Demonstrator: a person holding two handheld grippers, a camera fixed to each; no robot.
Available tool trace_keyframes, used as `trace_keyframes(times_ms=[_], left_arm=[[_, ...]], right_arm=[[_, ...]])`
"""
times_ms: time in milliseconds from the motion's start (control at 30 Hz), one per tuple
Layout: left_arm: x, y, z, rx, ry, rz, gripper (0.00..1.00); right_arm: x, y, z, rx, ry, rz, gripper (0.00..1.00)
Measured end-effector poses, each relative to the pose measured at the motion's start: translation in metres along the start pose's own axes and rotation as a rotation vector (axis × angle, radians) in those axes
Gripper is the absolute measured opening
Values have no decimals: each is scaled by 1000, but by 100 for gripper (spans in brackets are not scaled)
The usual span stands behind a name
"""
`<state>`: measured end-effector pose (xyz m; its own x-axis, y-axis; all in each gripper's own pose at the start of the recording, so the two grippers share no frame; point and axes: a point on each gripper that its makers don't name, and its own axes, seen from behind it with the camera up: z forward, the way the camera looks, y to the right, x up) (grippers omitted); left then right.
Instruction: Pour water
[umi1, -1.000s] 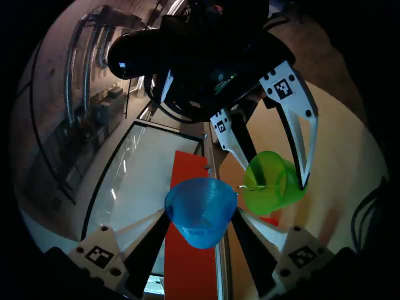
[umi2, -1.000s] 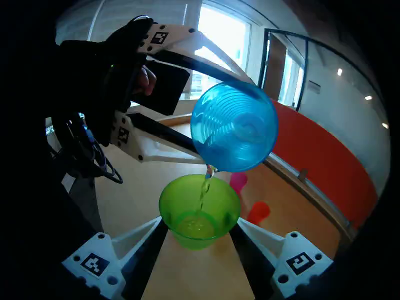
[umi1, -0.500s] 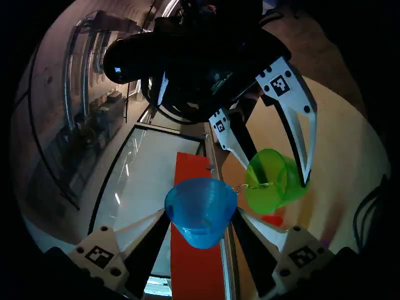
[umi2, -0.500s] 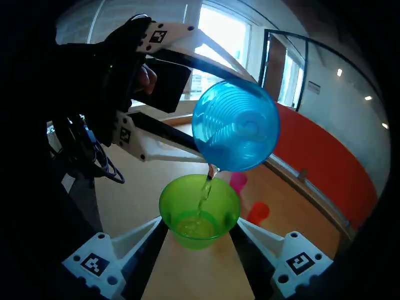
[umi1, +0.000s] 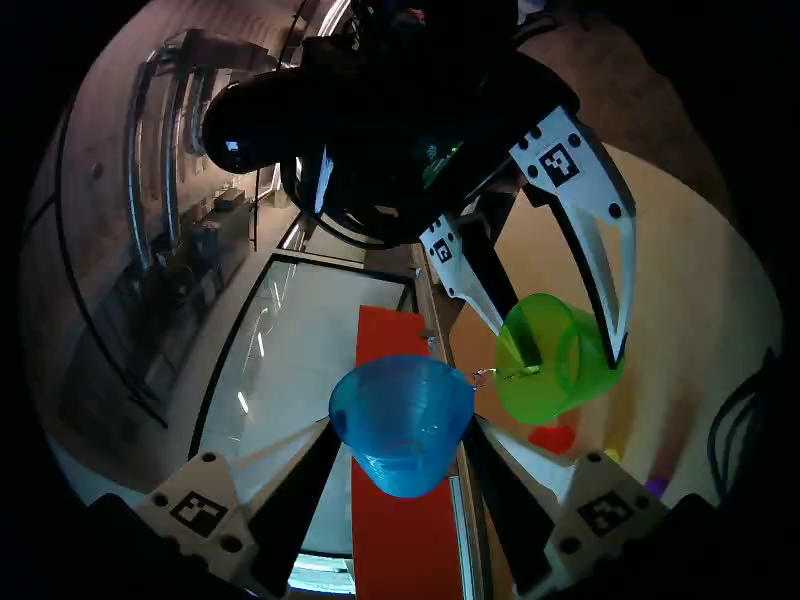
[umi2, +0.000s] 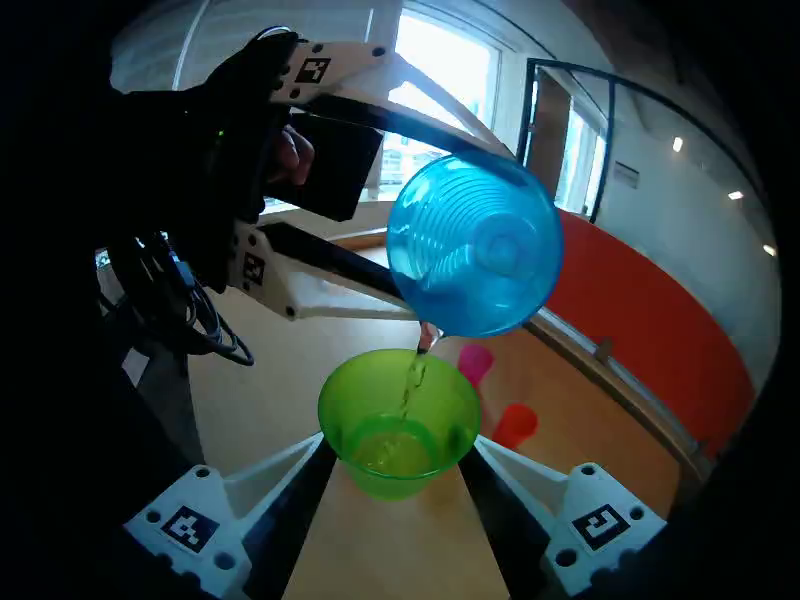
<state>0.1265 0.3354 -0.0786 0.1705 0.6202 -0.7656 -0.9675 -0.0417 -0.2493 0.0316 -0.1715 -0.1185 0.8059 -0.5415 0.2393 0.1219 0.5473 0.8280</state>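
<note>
Wooden table (umi2: 400, 550) below green cup (umi2: 400, 435); orange wall (umi2: 660, 320), bright window (umi2: 440, 70).

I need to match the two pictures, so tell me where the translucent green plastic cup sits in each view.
Left gripper view: the translucent green plastic cup is right of centre, gripped by the right tongs.
Right gripper view: bottom centre, between that view's own fingers.
Shared landmark: the translucent blue ribbed plastic cup, lower centre in the left gripper view, upper centre and tipped over the green cup in the right gripper view.
</note>
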Motion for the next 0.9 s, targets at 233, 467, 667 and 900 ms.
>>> trace_keyframes(times_ms=[233, 467, 667, 900], left_arm=[[1, -4, 1, 6, -1, 22, 85], [3, -6, 2, 7, 3, 58, 85], [3, -10, 1, 14, 2, 69, 85], [5, -15, -1, 22, 4, 100, 85]], right_arm=[[0, 0, 0, 1, 1, 1, 85], [1, 0, 0, -1, 3, 4, 85], [0, 0, 0, -2, 3, 4, 85], [0, 2, 0, -4, 4, 4, 86]])
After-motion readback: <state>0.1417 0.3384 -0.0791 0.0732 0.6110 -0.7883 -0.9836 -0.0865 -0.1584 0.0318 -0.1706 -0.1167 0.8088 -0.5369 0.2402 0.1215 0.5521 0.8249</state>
